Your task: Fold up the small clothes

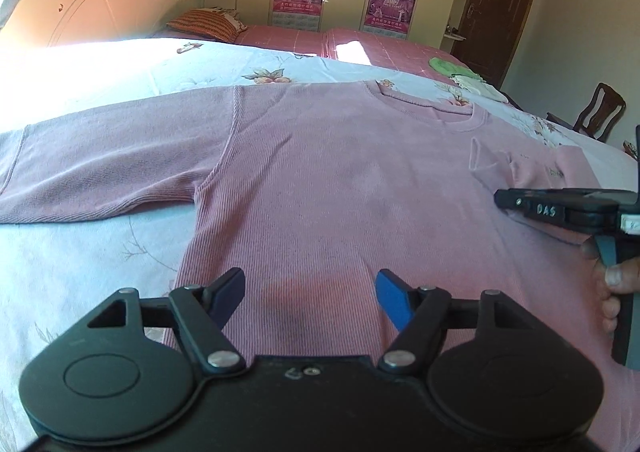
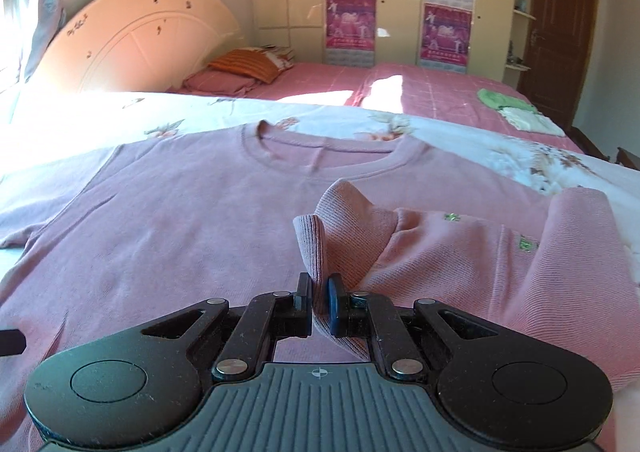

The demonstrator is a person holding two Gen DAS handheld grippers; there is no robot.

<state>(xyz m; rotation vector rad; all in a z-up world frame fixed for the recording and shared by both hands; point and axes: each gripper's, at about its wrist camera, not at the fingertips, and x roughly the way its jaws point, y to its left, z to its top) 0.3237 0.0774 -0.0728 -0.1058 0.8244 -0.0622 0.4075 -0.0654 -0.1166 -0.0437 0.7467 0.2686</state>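
The pink top (image 2: 180,219) is matt, fine-ribbed knit cloth — the floral sheet (image 1: 100,67) smoother cotton; the wardrobe (image 2: 400,11) glossy, the door (image 2: 560,31) dark wood.

pink ribbed sweater (image 2: 180,219) | spread flat, neckline far from the claw | right sleeve (image 2: 460,252) folded over body, cuff pinched in right gripper (image 2: 320,308)

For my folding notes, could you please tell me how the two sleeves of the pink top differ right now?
The left sleeve lies flat, stretched out on the floral sheet; the right sleeve is folded in over the top's body. No gripper touches the left sleeve; the right gripper pinches the right sleeve's cuff, lifting it. Both are the same ribbed pink knit.
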